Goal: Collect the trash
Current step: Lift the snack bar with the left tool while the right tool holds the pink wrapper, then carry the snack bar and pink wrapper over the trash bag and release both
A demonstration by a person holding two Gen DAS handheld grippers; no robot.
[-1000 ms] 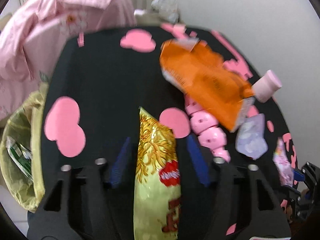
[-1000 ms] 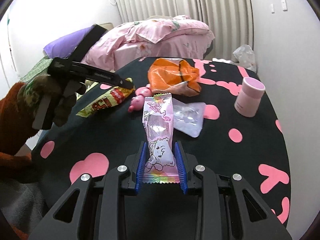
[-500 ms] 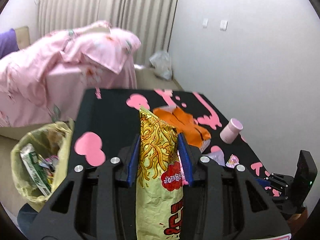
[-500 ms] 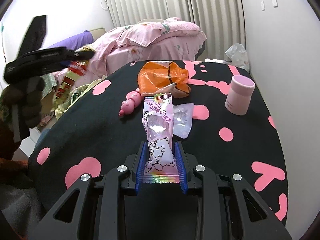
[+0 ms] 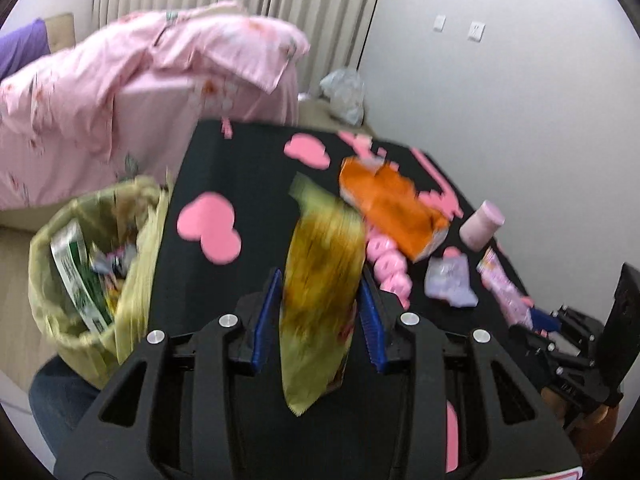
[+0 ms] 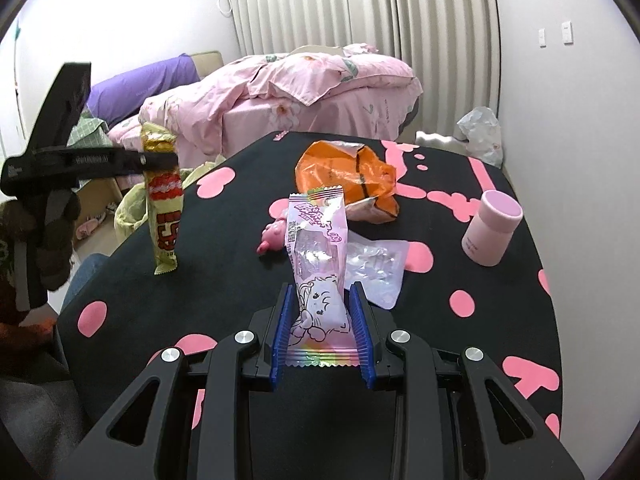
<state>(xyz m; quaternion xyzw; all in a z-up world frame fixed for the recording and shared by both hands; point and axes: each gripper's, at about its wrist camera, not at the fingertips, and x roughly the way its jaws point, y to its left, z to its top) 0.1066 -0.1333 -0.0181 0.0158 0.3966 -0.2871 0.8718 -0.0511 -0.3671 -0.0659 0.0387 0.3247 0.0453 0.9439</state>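
Both wrist cams near, angled down (shared: table (image 5: 248,160)).

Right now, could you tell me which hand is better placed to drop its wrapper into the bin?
Left: its claw holds the yellow wrapper next to the bin, while the right claw is farther off.

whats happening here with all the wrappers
A person is clearing trash off a black table with a claw in each hand. The left claw grips a yellow snack bag, lifted near the lined trash bin beside the table. The right claw grips a pink candy wrapper. An orange bag lies uncollected.
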